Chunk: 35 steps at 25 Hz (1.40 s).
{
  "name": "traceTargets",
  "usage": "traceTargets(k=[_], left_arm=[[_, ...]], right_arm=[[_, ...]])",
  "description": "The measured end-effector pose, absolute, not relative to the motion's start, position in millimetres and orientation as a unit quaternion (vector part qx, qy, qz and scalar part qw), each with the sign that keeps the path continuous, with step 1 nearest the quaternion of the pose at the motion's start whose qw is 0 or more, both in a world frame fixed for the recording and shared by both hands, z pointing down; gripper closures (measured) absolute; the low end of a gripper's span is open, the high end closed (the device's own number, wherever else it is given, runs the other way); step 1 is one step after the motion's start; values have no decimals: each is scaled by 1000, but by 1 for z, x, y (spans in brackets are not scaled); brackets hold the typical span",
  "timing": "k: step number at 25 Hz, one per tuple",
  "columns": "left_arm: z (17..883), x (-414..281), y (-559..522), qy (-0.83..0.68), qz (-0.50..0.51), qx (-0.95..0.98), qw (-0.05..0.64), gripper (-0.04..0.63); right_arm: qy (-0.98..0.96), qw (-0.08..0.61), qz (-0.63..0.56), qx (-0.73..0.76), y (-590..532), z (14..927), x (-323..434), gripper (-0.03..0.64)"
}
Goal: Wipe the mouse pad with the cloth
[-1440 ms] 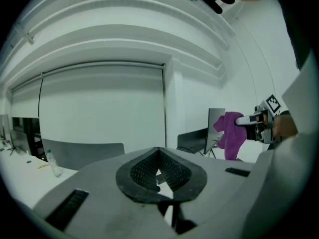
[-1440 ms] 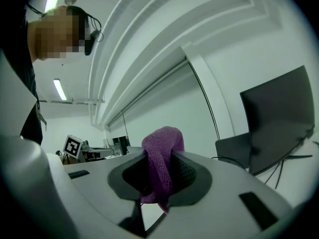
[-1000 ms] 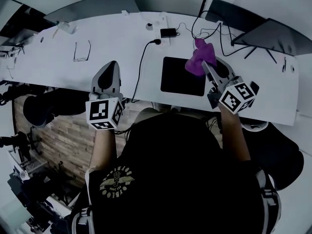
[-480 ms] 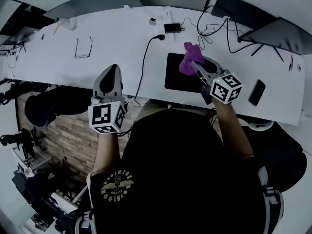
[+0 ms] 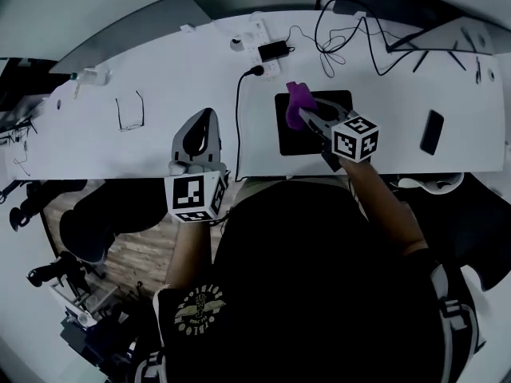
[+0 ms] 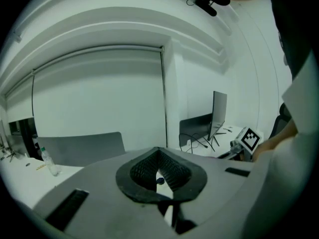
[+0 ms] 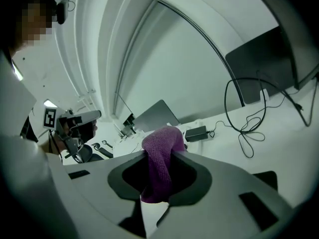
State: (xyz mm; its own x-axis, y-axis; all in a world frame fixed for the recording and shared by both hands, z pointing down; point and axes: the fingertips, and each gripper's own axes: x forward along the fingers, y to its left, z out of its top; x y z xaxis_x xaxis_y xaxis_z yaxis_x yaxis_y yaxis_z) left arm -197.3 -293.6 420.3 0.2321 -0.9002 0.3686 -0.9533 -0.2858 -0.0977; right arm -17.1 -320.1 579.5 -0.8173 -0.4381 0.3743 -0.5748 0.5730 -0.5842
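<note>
Mouse pad: flat on the counter, close to its front edge, right of the middle. Cloth: purple and bunched, over the pad's far left corner. I could not tell whether it touched the pad. My right gripper pinched the cloth mid-length, with a wad standing past the jaws. My left gripper was pressed together on nothing. It was held over the counter's front edge, left of the black cable and well apart from the pad. A phone lay toward the right edge and glasses toward the left.

Step, as judged: bringing the cloth onto the pad; wiping not yet begun. Next move: lower until the wad presses flat, then sweep toward the pad's right edge with the jaws off the surface. The pad may slide.
</note>
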Motion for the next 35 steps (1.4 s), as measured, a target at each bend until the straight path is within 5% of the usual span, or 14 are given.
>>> traceTargets(k=[17,35], left_arm=[[488,-221,-347,-533,214,806,142,594],[468,-164,-325,-538,188,813,121,594]], right_arm=[[-807,204,461,307,-329,719,-85,534],[-740,256,432,447,-346,757,101,534]])
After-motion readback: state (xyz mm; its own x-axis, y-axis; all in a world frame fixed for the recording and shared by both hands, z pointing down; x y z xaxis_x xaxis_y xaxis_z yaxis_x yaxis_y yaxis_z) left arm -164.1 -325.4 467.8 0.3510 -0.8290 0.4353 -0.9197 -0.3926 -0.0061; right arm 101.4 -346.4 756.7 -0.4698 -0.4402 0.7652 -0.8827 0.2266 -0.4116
